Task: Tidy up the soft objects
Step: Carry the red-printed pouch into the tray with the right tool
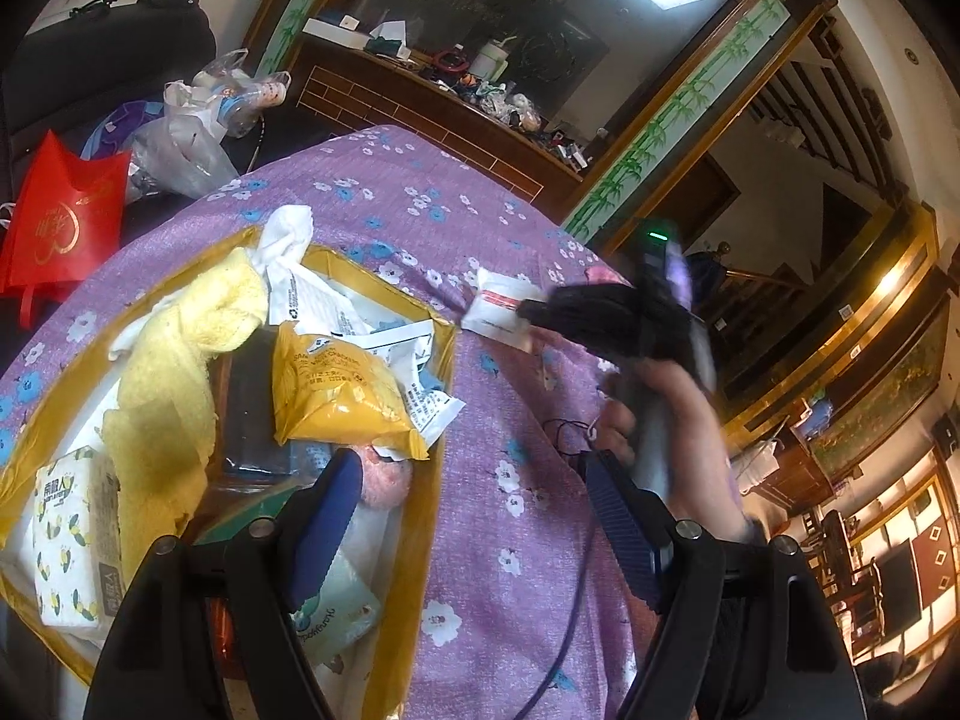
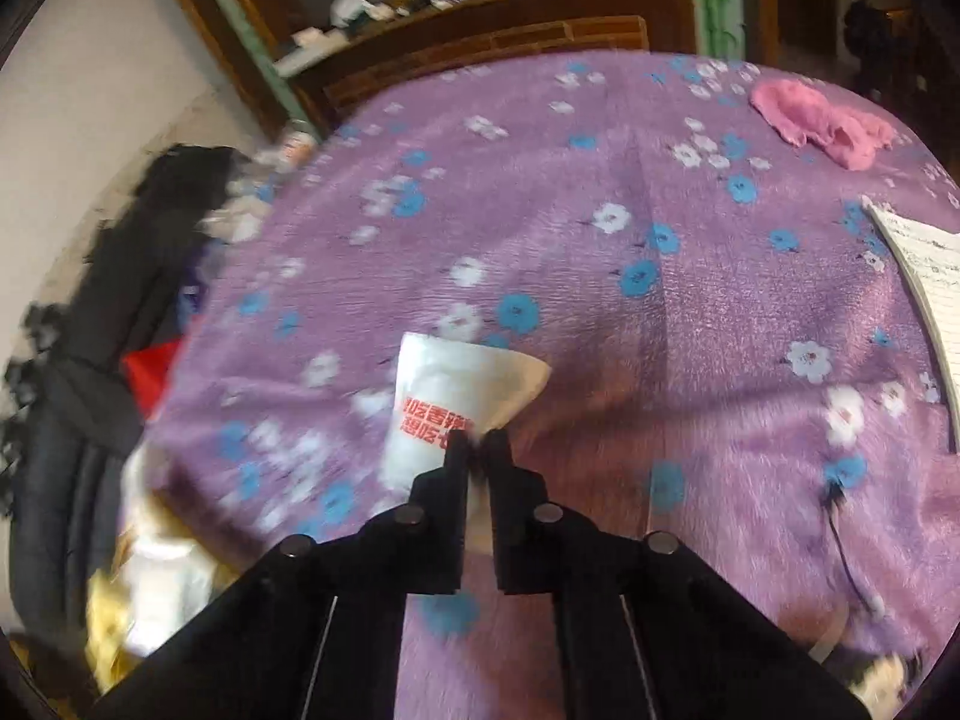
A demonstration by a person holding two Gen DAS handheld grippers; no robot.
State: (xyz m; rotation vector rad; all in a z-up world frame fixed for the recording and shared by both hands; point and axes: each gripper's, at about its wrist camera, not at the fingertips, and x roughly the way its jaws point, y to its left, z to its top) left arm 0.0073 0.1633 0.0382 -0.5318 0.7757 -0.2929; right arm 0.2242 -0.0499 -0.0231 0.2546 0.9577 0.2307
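Blue-padded fingers (image 1: 327, 531) of the left gripper (image 1: 474, 534) stand wide apart, empty, over the yellow box (image 1: 441, 360). Beyond, the right gripper (image 2: 478, 441) pinches a white packet (image 2: 444, 402) at its corner above the purple cloth (image 2: 600, 276); it looks light and limp, perhaps slippery.

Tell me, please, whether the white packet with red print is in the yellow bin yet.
Not yet: the right tongs hold the white packet over the purple cloth.

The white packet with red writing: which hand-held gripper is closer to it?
Right. The right hand-held gripper is shut on the white packet, above the purple cloth. The left hand-held gripper hangs open, well away, by the yellow box.
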